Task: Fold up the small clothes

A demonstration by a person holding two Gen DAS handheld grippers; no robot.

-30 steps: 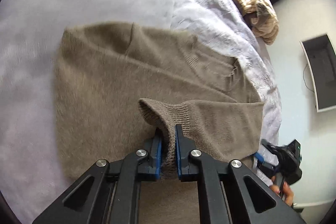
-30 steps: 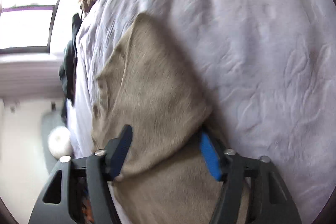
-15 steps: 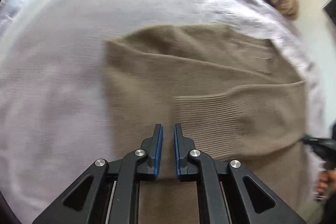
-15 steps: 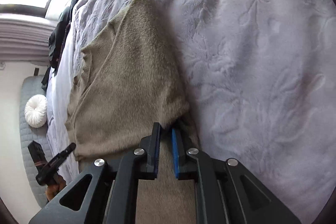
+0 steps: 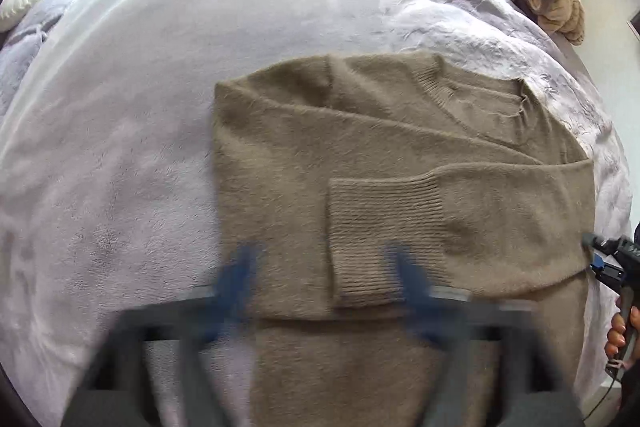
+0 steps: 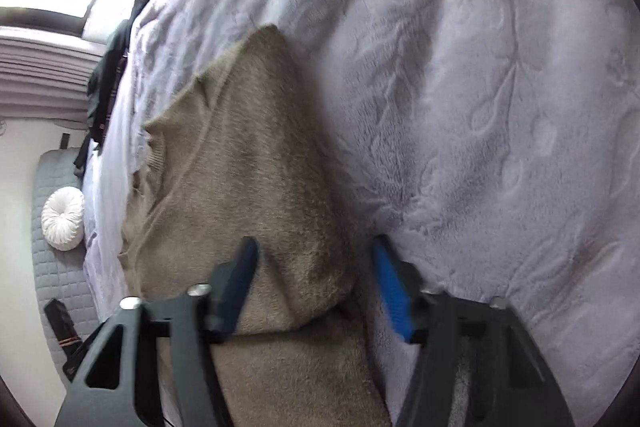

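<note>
With both sleeves laid across the sweater point(image 5: 360, 147), halfway there; jaws wide on both grippers, empty; lengthwise fold ahead remaining.

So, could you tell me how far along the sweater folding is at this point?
Done: a sleeve lies folded across the brown sweater, its ribbed cuff flat on the body. In hand: nothing; the left hand-held gripper and right hand-held gripper are both open over the sweater. Left: the lower body is not yet folded up on the bedspread.
</note>
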